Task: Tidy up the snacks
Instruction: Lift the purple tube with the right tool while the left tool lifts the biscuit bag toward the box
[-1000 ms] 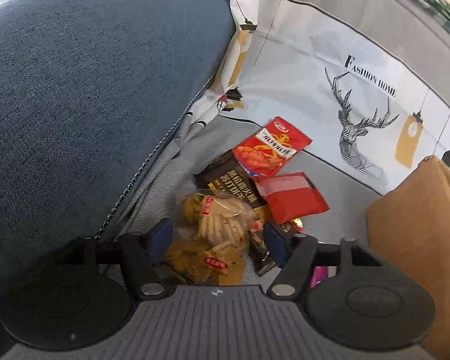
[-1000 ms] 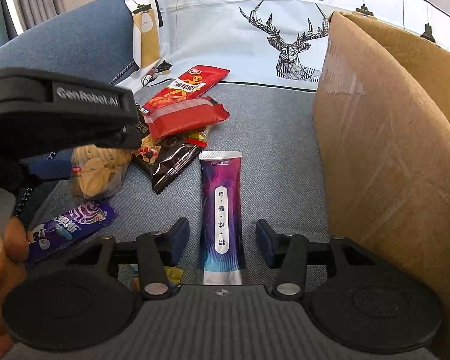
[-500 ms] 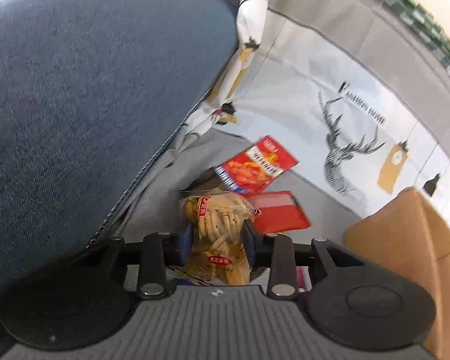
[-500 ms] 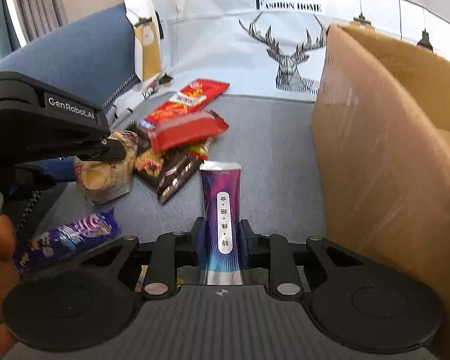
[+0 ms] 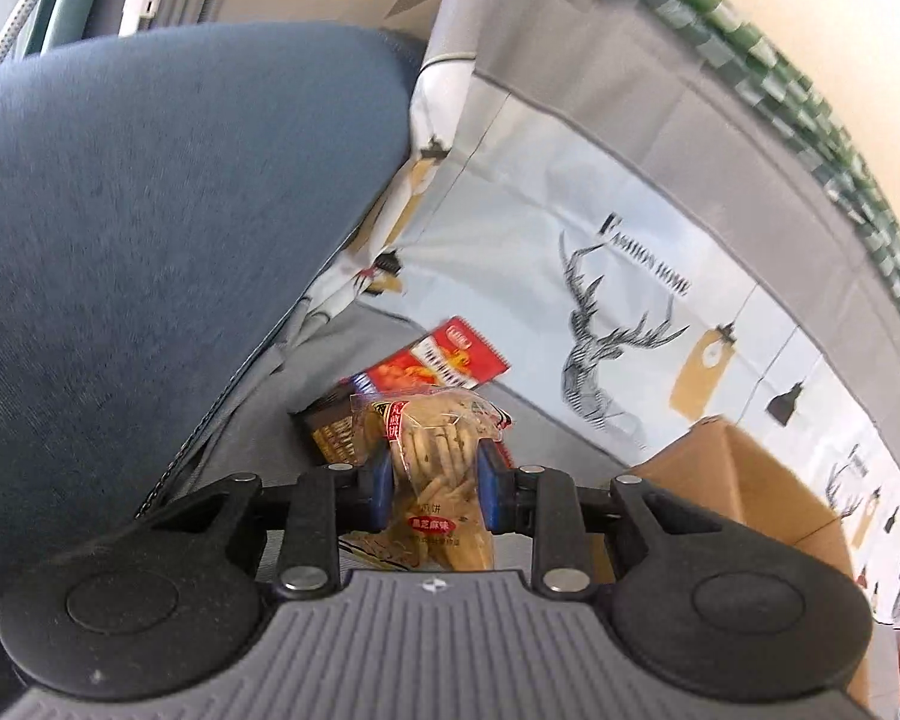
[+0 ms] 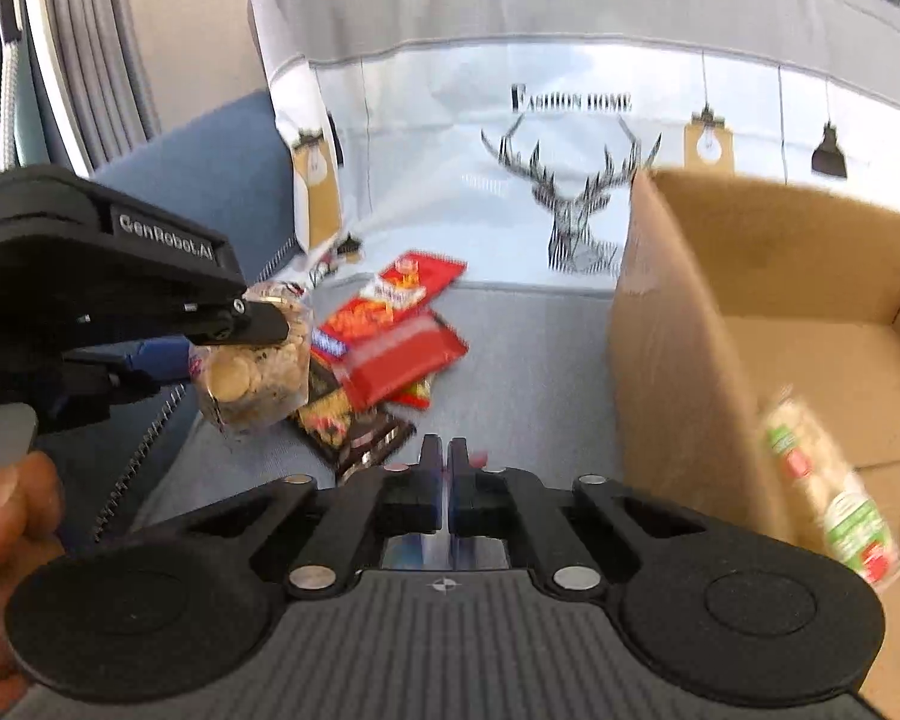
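Note:
My left gripper (image 5: 432, 477) is shut on a clear bag of beige biscuits (image 5: 435, 450) and holds it above the sofa seat; the gripper and bag also show in the right wrist view (image 6: 258, 354). My right gripper (image 6: 448, 492) is shut on the purple snack stick, which shows only as a thin sliver (image 6: 444, 549) between the pads. A pile of red and dark snack packets (image 6: 390, 348) lies on the grey seat, and also shows in the left wrist view (image 5: 438, 357). An open cardboard box (image 6: 750, 276) stands at the right with a green-labelled packet (image 6: 828, 486) inside.
A blue sofa arm (image 5: 150, 210) rises at the left. A deer-print cover (image 6: 570, 180) drapes the sofa back behind the snacks. The box also shows in the left wrist view (image 5: 744, 480) at the right. A bare hand (image 6: 0, 516) holds the left gripper.
Both grippers closed on their snacks and lifted: the left raised the biscuit bag, the right raised the purple stick until it is nearly hidden. The right view now looks into the box.

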Motion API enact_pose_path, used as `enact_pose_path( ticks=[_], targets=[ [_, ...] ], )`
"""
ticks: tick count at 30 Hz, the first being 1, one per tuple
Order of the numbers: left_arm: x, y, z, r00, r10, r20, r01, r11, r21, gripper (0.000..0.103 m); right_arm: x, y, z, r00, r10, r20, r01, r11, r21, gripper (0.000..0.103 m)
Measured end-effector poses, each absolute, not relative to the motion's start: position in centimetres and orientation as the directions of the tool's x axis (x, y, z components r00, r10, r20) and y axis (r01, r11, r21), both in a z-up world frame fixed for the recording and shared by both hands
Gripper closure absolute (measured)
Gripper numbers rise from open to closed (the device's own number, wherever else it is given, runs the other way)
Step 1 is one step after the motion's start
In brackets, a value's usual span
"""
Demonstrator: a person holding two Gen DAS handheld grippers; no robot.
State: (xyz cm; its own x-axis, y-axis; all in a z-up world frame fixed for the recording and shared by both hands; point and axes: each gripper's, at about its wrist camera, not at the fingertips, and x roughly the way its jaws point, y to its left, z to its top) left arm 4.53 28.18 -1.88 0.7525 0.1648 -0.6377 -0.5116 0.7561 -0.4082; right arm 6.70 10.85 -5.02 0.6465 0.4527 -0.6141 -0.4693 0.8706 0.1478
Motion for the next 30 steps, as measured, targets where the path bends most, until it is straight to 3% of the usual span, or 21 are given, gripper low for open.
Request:
enact_pose_path(
  ticks=[4, 7, 9, 10, 11, 16, 18, 19, 20, 21, 24, 30],
  targets=[
    [4.2, 27.9, -1.2, 0.762, 0.17, -0.625, -0.511, 0.751, -0.418, 0.073, 6.2, 10.2, -3.5, 0.641, 0.483, -0.596, -0.501, 0.852, 0.151, 0.102],
    [3.8, 28.4, -1.3, 0.752, 0.182, -0.634, -0.531, 0.738, -0.417, 0.073, 5.9, 10.9, -4.3, 0.602, 0.474, -0.643, -0.528, 0.84, 0.125, 0.097],
    [3.7, 28.8, -1.4, 0.748, 0.181, -0.638, -0.538, 0.728, -0.424, 0.073, 5.7, 11.4, -5.2, 0.586, 0.452, -0.672, -0.524, 0.844, 0.111, 0.071],
    [3.6, 29.0, -1.5, 0.746, 0.184, -0.64, -0.542, 0.726, -0.423, 0.073, 5.7, 11.6, -5.9, 0.584, 0.44, -0.682, -0.521, 0.847, 0.101, 0.047],
    [3.7, 29.0, -1.6, 0.743, 0.185, -0.643, -0.545, 0.725, -0.421, 0.073, 5.7, 11.9, -6.4, 0.585, 0.421, -0.693, -0.513, 0.854, 0.086, 0.04],
    [4.1, 29.0, -1.8, 0.743, 0.166, -0.648, -0.532, 0.734, -0.422, 0.073, 6.8, 13.0, -10.3, 0.528, 0.348, -0.775, -0.465, 0.882, 0.079, 0.039],
    [4.2, 29.1, -1.8, 0.74, 0.174, -0.65, -0.532, 0.742, -0.407, 0.073, 6.4, 13.4, -10.7, 0.556, 0.335, -0.76, -0.467, 0.883, 0.048, 0.037],
    [4.2, 29.2, -1.9, 0.741, 0.167, -0.65, -0.532, 0.738, -0.416, 0.073, 6.4, 13.5, -10.7, 0.558, 0.335, -0.759, -0.46, 0.886, 0.053, 0.043],
    [4.2, 29.4, -1.9, 0.743, 0.16, -0.65, -0.53, 0.733, -0.425, 0.073, 6.3, 13.5, -10.6, 0.563, 0.338, -0.754, -0.457, 0.888, 0.057, 0.069],
    [4.2, 29.5, -2.0, 0.743, 0.158, -0.65, -0.531, 0.731, -0.429, 0.073, 6.2, 13.6, -10.4, 0.571, 0.342, -0.746, -0.46, 0.886, 0.054, 0.079],
    [4.0, 29.6, -1.9, 0.745, 0.157, -0.648, -0.53, 0.729, -0.433, 0.073, 6.5, 13.2, -10.1, 0.559, 0.375, -0.74, -0.459, 0.883, 0.101, 0.084],
    [3.6, 29.5, -1.0, 0.762, 0.154, -0.629, -0.515, 0.732, -0.445, 0.073, 6.2, 11.8, -6.9, 0.604, 0.431, -0.671, -0.465, 0.874, 0.143, 0.085]
  ],
)
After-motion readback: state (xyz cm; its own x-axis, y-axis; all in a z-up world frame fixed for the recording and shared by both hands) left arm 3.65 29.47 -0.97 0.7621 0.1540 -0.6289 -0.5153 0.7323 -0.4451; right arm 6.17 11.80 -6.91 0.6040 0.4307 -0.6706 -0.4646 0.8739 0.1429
